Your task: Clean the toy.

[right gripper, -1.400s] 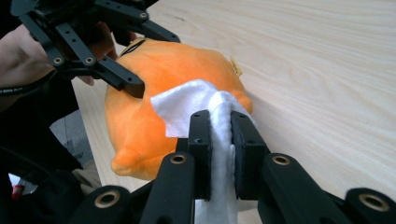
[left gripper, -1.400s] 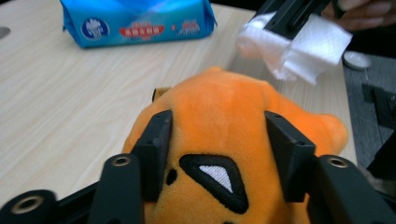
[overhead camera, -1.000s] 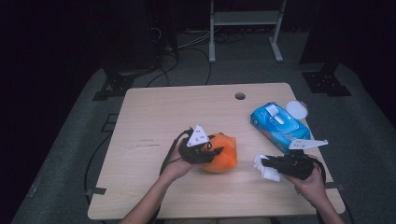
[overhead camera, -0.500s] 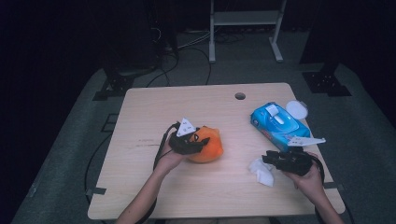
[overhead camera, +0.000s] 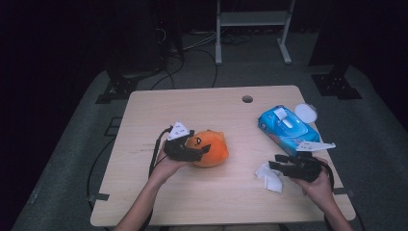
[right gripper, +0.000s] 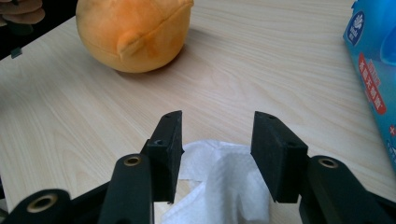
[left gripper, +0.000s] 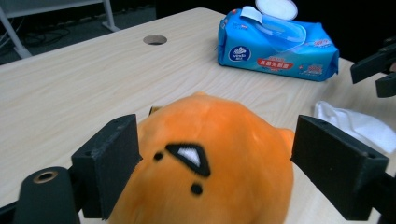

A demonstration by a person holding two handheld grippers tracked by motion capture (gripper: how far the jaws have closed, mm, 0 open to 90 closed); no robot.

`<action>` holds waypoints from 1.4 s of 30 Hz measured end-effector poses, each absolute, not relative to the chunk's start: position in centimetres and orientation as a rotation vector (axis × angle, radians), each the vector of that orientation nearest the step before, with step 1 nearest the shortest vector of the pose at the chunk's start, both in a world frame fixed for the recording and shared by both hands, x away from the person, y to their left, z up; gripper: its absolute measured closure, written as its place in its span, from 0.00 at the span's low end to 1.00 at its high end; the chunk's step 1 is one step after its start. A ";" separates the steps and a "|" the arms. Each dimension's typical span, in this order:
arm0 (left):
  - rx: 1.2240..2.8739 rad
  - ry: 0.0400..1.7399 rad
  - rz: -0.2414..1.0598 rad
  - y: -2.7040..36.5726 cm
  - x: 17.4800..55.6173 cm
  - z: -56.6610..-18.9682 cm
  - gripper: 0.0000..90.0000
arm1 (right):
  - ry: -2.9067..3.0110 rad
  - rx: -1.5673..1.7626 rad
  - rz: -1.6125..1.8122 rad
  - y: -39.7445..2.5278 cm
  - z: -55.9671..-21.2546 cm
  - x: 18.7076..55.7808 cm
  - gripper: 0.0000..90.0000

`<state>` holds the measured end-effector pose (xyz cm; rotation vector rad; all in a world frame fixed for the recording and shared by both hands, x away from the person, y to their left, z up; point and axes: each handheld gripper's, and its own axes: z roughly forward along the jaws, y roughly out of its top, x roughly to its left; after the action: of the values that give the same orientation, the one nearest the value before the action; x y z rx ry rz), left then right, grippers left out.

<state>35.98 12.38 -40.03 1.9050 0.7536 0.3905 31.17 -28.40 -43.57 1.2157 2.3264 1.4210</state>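
My left gripper [overhead camera: 192, 149] sits at the orange plush toy [overhead camera: 209, 148], jaws spread wide around it. In the left gripper view the plush [left gripper: 205, 163] bulges up between the two black pads, one on each flank, and I can't tell whether either pad is actually pressing the fabric. Spread and straddling, then, not clamped. The toy rests on the wooden table [overhead camera: 216, 108] a little left of centre, its stitched face turned up toward my left hand.

My right gripper [overhead camera: 281, 168] is over at the near right, jaws parted too, with the crumpled white wipe [overhead camera: 269, 175] lying on the table at their tips. In the right gripper view the wipe [right gripper: 219, 186] lies loosely between and beneath the jaws, and the pads aren't pinching it. Just beyond my right hand is the blue pack of wet wipes [overhead camera: 287, 130], lid flipped open.

What matters now, as I judge it, is the gap: from the right gripper's own view the plush [right gripper: 135, 35] lies ahead and to the left, well apart from the wipe, its rounded side and a small nub facing me. So the wipe has to travel across the table toward the toy. My right hand carries, my left steadies. First, though, those right jaws need to close on the wipe.
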 end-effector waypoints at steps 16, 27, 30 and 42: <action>1.914 0.801 0.396 15.4 33.7 -40.9 0.13 | 2.335 1.228 1.420 -28.7 -43.9 31.2 0.53; 1.902 0.843 0.396 17.1 33.0 -41.9 0.12 | 2.336 1.226 1.419 -28.6 -44.0 31.2 0.52; 1.900 0.856 0.397 17.6 32.9 -42.2 0.12 | 2.333 1.234 1.422 -28.7 -44.0 31.1 0.51; 1.904 0.925 0.382 19.4 32.8 -43.9 0.12 | 2.338 1.233 1.413 -28.6 -44.2 31.1 0.50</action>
<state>32.80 19.38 -43.94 1.9039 0.9253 0.3819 31.09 -28.57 -44.15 1.2325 2.3376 1.4129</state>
